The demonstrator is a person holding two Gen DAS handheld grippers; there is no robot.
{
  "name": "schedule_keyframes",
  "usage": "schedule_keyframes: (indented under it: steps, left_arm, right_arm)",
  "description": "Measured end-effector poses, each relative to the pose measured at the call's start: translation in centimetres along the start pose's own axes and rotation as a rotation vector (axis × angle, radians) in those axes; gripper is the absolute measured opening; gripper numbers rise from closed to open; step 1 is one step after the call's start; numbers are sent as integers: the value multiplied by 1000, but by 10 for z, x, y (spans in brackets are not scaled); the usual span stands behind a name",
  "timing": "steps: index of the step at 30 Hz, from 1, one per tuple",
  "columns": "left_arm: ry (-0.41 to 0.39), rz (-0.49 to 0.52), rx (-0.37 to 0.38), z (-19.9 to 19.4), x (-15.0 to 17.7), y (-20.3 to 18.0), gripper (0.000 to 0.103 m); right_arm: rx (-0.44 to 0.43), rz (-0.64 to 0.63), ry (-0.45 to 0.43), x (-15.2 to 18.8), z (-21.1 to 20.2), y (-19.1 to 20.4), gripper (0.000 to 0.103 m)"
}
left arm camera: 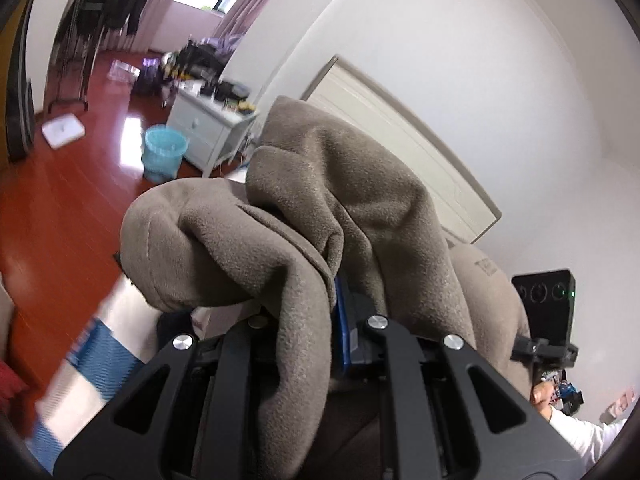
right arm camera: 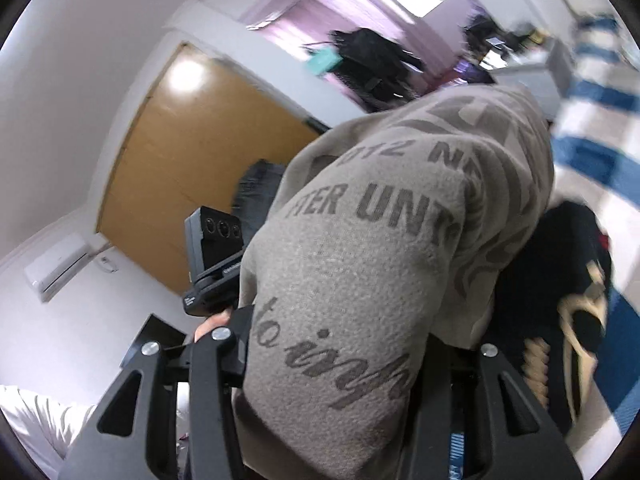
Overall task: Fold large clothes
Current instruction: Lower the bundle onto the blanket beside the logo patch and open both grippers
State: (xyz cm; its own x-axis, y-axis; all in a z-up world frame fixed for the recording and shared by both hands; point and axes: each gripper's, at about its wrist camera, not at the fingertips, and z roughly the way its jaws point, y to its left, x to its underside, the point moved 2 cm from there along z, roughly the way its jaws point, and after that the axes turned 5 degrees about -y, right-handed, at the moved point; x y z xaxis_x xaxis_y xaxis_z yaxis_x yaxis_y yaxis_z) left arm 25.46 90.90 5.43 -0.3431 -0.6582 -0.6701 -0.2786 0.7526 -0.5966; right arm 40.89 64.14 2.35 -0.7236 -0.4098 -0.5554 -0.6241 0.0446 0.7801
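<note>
Sweatshirt (left arm camera: 320, 208) bunched over left tool (left arm camera: 336, 320), pinched tight; right tool (right arm camera: 344, 360) half-wide, gripping thick fold. Fast swing could shake cloth loose.

On the grey fleece garment (right arm camera: 360, 264) draped over my right claw, dark printed letters run across the middle of the frame. The upper line, partly lost in a fold, shows "012 N". Below it I read "TER UN", cut off at both ends by creases. Lower, toward the bottom centre, slanted script gives "to inf", its end running out of sight. In my left view, right of centre, the same fleece carries a small dark mark, too blurred for me to read.
</note>
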Motion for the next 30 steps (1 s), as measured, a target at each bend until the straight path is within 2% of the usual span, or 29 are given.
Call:
schedule_keyframes:
  steps: [2, 5, 6, 9, 11, 12, 13, 15, 17, 20, 22, 24, 26, 30]
  left_arm:
    - [68, -37, -11, 48, 48, 21, 14]
    - [151, -31, -56, 94, 106, 41, 14]
    - [152, -41, -57, 101, 117, 46, 15]
    - [129, -65, -74, 100, 133, 55, 27]
    - [135, -79, -71, 95, 133, 59, 42]
    - [139, -62, -85, 92, 132, 59, 69]
    - [134, -35, -113, 89, 128, 60, 87]
    - [134, 25, -162, 73, 124, 55, 89]
    - [151, 49, -192, 55, 117, 51, 92]
    - [131, 85, -223, 24, 107, 36, 93]
    - [100, 107, -195, 5, 99, 10, 95]
    - [77, 123, -137, -2, 92, -22, 96]
    - [81, 130, -64, 9, 90, -56, 96]
    - [105, 124, 4, 57, 93, -96, 96]
  right_arm:
    - [70, 70, 21, 30, -2, -56, 45]
    - [145, 202, 36, 77, -20, -130, 47]
    - [155, 239, 27, 90, -29, -147, 47]
    - [148, 313, 12, 107, -44, -171, 56]
    - [193, 302, 52, 113, -44, -173, 83]
    - [231, 290, 75, 109, -40, -170, 89]
    - [257, 291, 95, 106, -38, -166, 96]
    - [292, 305, 117, 100, -37, -160, 99]
    - [336, 282, 139, 99, -47, -146, 98]
    - [399, 240, 172, 95, -70, -123, 98]
    - [410, 225, 156, 92, -81, -114, 98]
    - [413, 221, 103, 89, -105, -100, 99]
    - [403, 243, 40, 85, -122, -90, 99]
    - [384, 269, -21, 89, -131, -79, 99]
